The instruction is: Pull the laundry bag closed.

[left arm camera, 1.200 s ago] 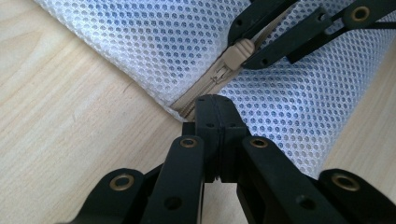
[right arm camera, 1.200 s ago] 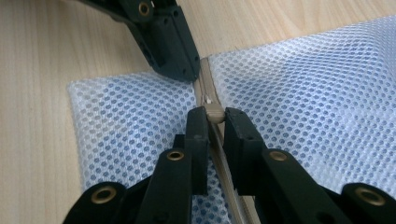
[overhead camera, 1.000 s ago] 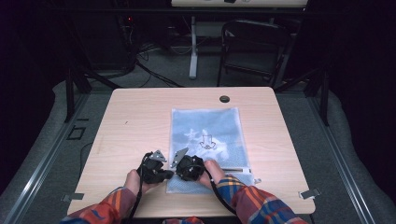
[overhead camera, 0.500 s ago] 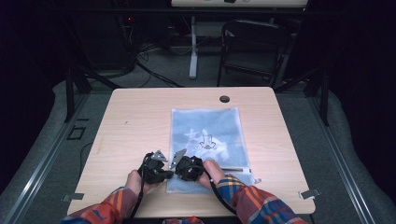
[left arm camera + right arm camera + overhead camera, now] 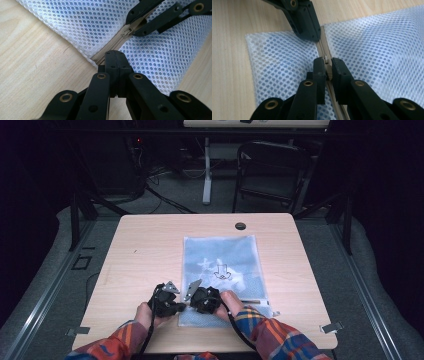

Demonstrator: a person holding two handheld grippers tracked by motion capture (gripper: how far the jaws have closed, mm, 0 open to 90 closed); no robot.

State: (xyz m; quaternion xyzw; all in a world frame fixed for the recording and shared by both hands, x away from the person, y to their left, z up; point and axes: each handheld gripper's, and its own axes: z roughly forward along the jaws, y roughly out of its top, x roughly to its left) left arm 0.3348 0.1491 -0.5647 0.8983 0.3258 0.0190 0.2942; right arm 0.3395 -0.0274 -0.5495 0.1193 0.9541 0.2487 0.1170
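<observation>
Near the desk's front edge lies the limp, light mesh bag [image 5: 222, 270], where the left gripper [image 5: 115, 56] pinches the zipper's end (fabric only) and the right gripper [image 5: 326, 66] clamps the small slider [image 5: 326, 65], its best handle.

The two grippers and hands cover the near end of the white mesh zip bag [image 5: 222, 270]. The dark picture printed on it is too small to make out. The pale wooden counter [image 5: 150, 250] loses its near edge behind checked sleeves [image 5: 272, 335].
</observation>
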